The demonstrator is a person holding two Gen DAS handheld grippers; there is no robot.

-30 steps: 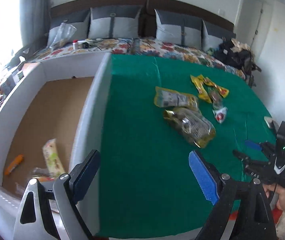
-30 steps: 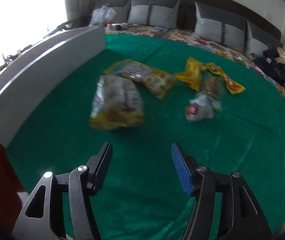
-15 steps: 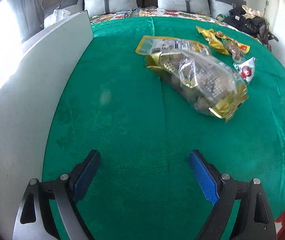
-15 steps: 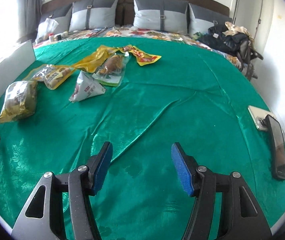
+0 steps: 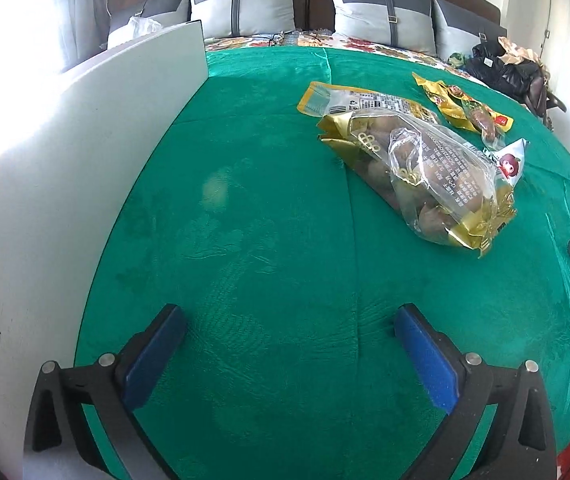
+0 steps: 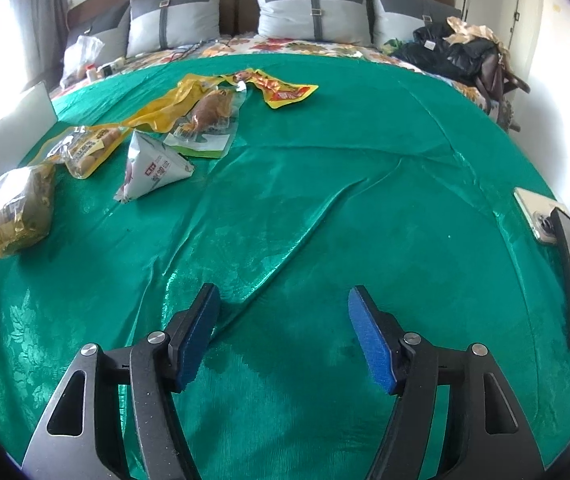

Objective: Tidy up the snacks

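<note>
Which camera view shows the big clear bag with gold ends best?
The left wrist view: the clear bag with gold ends lies close ahead, fully visible, its printing and contents showing. In the right wrist view the same bag sits far at the left edge, small and distorted.

Left gripper (image 5: 289, 324) seemingly nearer gold-trimmed bag (image 5: 425, 176)

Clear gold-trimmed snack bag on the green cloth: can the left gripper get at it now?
Probably yes: the left gripper is open, and only bare green cloth lies before the clear gold-trimmed snack bag.
</note>
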